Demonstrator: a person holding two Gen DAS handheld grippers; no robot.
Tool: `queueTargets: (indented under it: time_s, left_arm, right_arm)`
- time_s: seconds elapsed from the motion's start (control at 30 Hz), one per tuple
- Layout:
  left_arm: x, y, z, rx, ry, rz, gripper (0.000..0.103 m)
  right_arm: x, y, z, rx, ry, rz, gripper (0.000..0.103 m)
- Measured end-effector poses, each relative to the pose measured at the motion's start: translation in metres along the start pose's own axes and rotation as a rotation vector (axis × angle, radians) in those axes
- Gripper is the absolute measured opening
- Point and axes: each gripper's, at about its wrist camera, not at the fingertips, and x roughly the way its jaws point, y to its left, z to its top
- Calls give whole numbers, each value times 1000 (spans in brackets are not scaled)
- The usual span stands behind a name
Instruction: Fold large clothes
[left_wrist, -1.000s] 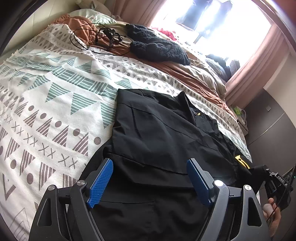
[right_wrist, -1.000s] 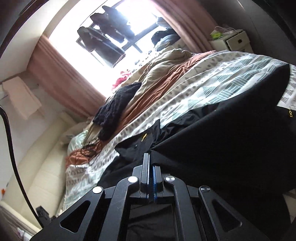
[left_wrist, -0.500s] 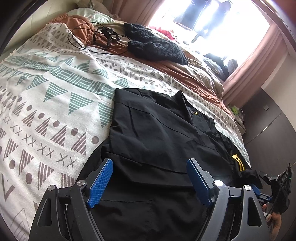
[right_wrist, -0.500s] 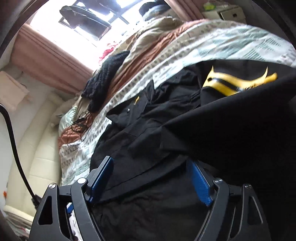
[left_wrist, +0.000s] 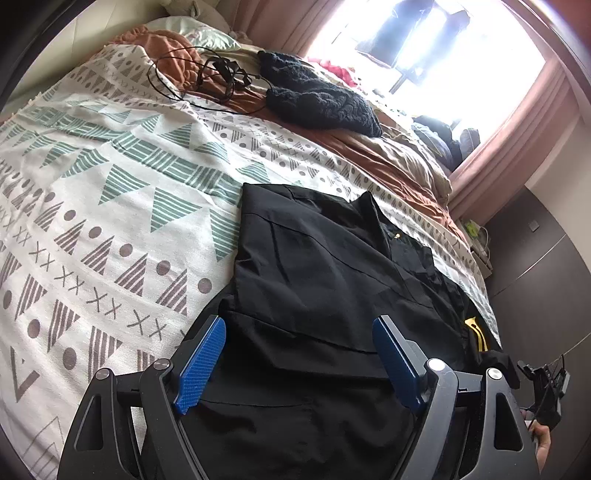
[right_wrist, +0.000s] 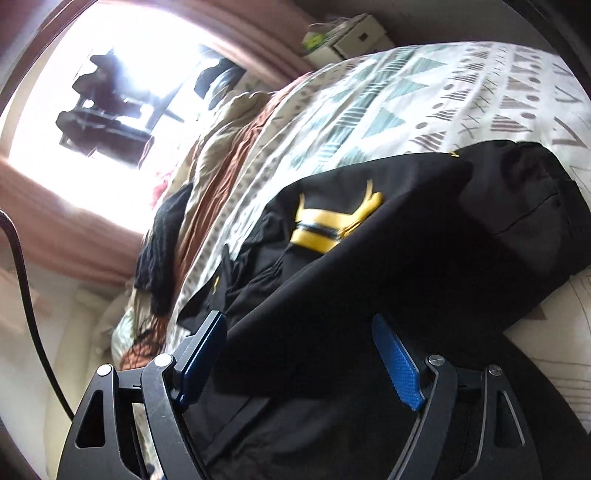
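Hovering over the black shirt (left_wrist: 332, 295), the left gripper (left_wrist: 299, 350) has its blue pads spread wide with nothing between them, the cloth lying flat below on the patterned bedspread (left_wrist: 110, 184). The right gripper (right_wrist: 301, 354) is likewise wide apart and holds nothing, a folded-over part of the same shirt (right_wrist: 406, 258) with its yellow stripes (right_wrist: 325, 229) lying past its tips toward 12 o'clock. Farther out in the left view, a dark knit garment (left_wrist: 317, 96) lies at 12 o'clock and a tangled black cable (left_wrist: 214, 74) at 11 o'clock.
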Motion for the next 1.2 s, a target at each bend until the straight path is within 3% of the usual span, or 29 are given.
queueTargets:
  time_s: [0.07, 0.13, 0.17, 0.27, 0.47, 0.73, 0.87, 0.93, 1.0, 1.1, 1.2]
  left_arm:
    - [-1, 3, 2, -6, -5, 7, 83]
    - [-3, 6, 4, -10, -9, 13, 83]
    - [-3, 7, 4, -12, -9, 18, 83]
    - [-5, 13, 8, -25, -13, 26, 83]
    - [-11, 22, 14, -53, -21, 4, 83]
    - [-10, 29, 15, -73, -12, 3, 83]
    - [-9, 32, 17, -76, -11, 9, 83]
    - [-9, 32, 16, -75, -10, 16, 83]
    - [-7, 32, 16, -71, -5, 19, 83]
    - [-5, 31, 15, -68, 2, 17, 83]
    - [-6, 27, 14, -54, 0, 16, 83]
  right_arm:
    - [2, -4, 6, 13, -48, -22, 79]
    - [5, -7, 11, 9, -81, -28, 44]
    - [7, -5, 13, 6, -74, -16, 13]
    - [-6, 23, 15, -105, -133, 15, 8]
    - [1, 100, 2, -354, -158, 24, 8]
    - [44, 140, -22, -467, -84, 45, 8]
    - [78, 161, -44, -528, 3, 59, 9]
    - [98, 166, -58, -532, 106, 70, 23]
    - [103, 165, -67, -529, 151, 104, 64]
    - [90, 166, -69, -564, 115, 95, 69]
    - [73, 149, -53, -503, 86, 96, 69]
